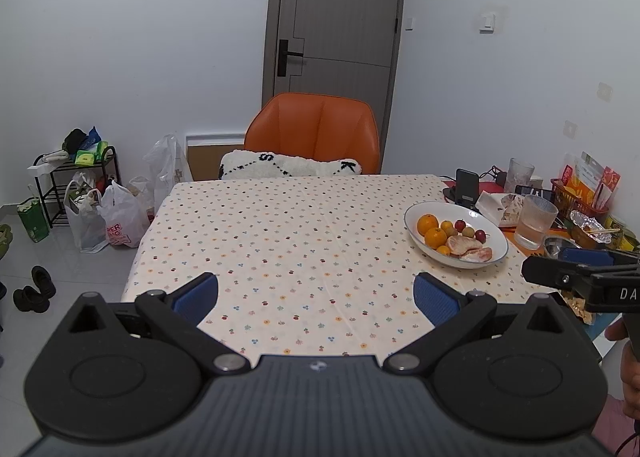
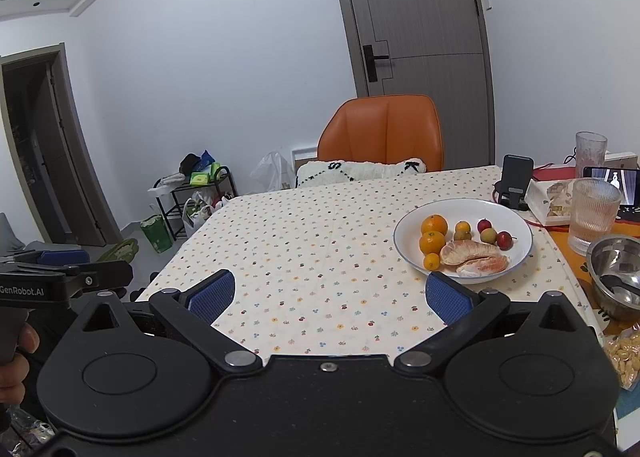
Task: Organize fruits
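A white bowl [image 1: 498,235] [image 2: 520,223] stands on the right part of the flower-print tablecloth [image 1: 288,233] [image 2: 304,241]. It holds oranges [image 1: 427,224] [image 2: 434,225], small kumquats [image 2: 431,261], red and yellowish small fruits [image 2: 504,240] and peeled pomelo segments [image 1: 466,245] [image 2: 466,252]. My left gripper [image 1: 316,297] hovers open over the near table edge, nothing between its blue pads. My right gripper [image 2: 330,293] is open too, empty, just short of the bowl. Each gripper shows from the side in the other's view.
An orange chair [image 1: 316,129] with a white cushion stands at the far side. Right of the bowl are glasses [image 2: 592,213], a phone stand [image 2: 516,177], a steel bowl [image 2: 616,273], a snack bag [image 2: 624,355] and a red basket [image 1: 580,197]. Bags and a shoe rack [image 1: 76,181] sit on the floor at left.
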{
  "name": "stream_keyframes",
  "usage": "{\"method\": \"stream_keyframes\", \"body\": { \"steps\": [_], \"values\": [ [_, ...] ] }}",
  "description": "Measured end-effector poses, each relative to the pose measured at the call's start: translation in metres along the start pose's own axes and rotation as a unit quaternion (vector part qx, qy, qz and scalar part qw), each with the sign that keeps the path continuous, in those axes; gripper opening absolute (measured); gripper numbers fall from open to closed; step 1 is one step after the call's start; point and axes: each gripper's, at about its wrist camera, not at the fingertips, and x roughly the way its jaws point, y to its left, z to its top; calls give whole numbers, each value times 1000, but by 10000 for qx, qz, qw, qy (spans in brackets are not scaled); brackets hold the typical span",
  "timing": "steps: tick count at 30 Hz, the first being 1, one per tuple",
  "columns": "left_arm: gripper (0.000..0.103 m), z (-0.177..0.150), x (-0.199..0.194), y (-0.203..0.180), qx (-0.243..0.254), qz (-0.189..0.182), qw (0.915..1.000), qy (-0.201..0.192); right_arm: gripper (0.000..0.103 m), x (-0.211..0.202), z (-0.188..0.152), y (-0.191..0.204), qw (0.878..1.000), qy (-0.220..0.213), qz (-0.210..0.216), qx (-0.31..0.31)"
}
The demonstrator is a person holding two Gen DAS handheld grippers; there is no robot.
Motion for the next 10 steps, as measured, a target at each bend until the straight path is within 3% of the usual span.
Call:
{"method": "stream_keyframes", "body": {
  "steps": [10],
  "values": [
    [103,-1,0,-3,48,-85,9999,20,103,0,-1,1,10000,4,-6,-1]
  ]
}}
